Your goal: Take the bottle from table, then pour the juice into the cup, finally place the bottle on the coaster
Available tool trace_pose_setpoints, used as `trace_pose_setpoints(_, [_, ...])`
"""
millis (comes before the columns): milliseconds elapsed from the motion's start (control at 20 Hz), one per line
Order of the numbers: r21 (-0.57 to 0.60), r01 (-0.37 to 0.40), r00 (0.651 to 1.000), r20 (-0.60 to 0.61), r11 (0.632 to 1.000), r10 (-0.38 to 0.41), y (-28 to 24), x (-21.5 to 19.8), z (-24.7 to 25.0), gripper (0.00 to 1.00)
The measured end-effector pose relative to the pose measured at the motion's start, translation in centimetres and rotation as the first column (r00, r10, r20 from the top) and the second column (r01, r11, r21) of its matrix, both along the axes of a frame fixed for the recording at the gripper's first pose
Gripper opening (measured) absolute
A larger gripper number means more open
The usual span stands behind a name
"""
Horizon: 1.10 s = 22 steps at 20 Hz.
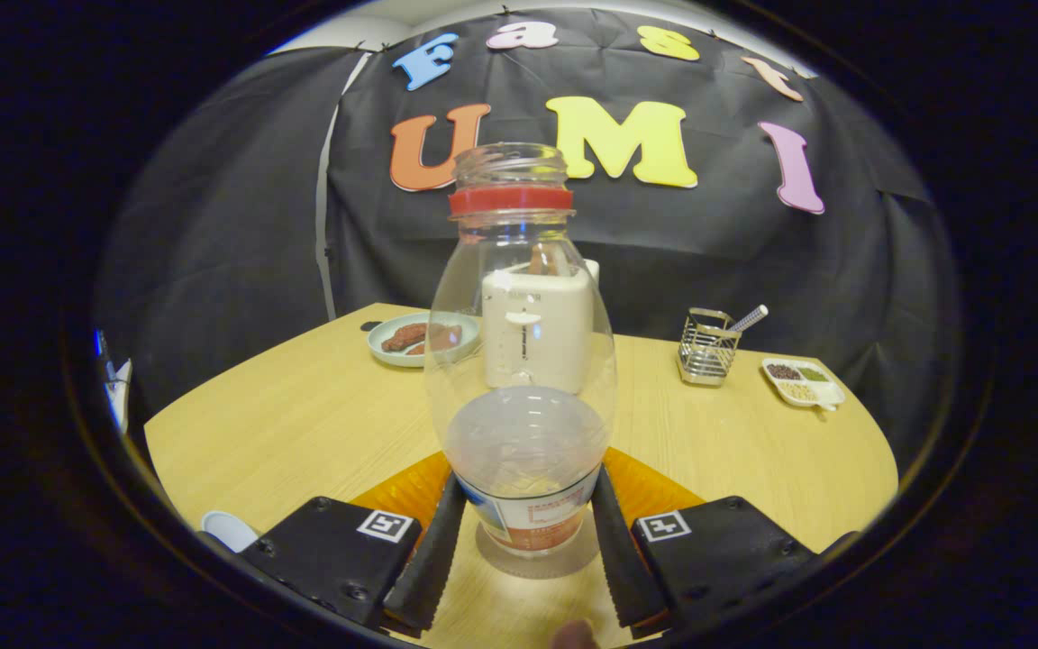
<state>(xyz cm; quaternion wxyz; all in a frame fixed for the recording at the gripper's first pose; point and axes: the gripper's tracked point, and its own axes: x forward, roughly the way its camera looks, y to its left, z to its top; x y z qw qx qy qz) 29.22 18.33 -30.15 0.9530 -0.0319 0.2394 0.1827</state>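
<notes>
While my claw point(526, 550) grips the upright bottle point(521, 361) low on its label with both fingers, I keep it standing over the orange coaster point(411, 491), seemingly to set it down there without tipping.

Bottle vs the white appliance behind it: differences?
The bottle is clear, see-through and round-bellied; the white appliance is opaque and boxy. The bottle stands between the fingers over the orange coaster; the appliance sits farther back beside the plate. Both stand upright on the table.
</notes>
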Motion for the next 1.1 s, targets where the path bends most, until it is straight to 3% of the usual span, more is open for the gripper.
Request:
trace_pose_setpoints(400, [0.010,0.033,0.999,0.007,0.999,-0.033,-0.8,0.0,-1.0,0.83])
trace_pose_setpoints(650, [0.016,0.031,0.999,0.008,0.999,-0.031,-0.6,-0.3,-0.7,0.92])
trace_pose_setpoints(800, [0.012,0.035,0.999,0.027,0.999,-0.035,-0.7,-0.6,0.1,0.98])
trace_pose_setpoints(1100, [0.049,0.056,0.995,0.081,0.997,-0.060,-1.5,-1.5,4.9,0.99])
